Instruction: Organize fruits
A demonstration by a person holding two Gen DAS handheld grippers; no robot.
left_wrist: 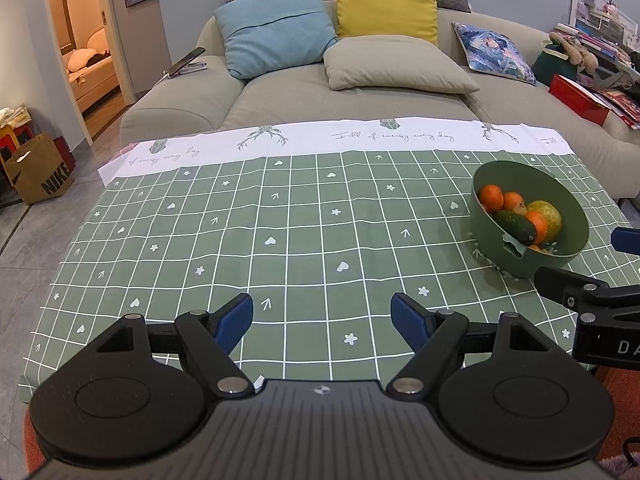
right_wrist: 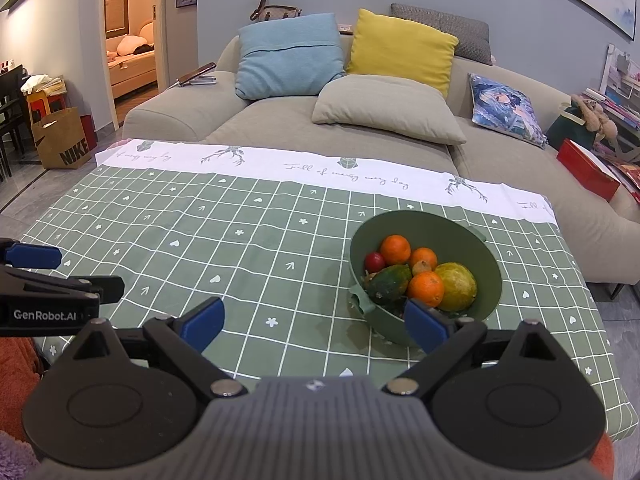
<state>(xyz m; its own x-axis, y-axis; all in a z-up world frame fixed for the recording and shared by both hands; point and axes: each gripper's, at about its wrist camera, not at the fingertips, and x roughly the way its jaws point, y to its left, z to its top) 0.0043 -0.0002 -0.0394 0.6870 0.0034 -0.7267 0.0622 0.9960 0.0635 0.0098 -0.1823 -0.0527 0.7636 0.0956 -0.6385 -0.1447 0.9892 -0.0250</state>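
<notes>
The left gripper (left_wrist: 322, 322) and right gripper (right_wrist: 314, 326) are hovering with jaws spread wide, holding nothing. The fruits (right_wrist: 420, 278) are sitting in the green bowl (right_wrist: 490, 280) on the worktop (right_wrist: 240, 240), near the right gripper.

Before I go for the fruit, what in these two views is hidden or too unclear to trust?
- Bottom of the green bowl, both views: the piled fruit covers it, so the full count is unknown.
- Small brownish piece among the oranges, right wrist view: too small to identify.
- Bowl's near wall, right wrist view: partly behind the right tongs.
- Right tongs in the left wrist view: cut off by the frame edge.
</notes>
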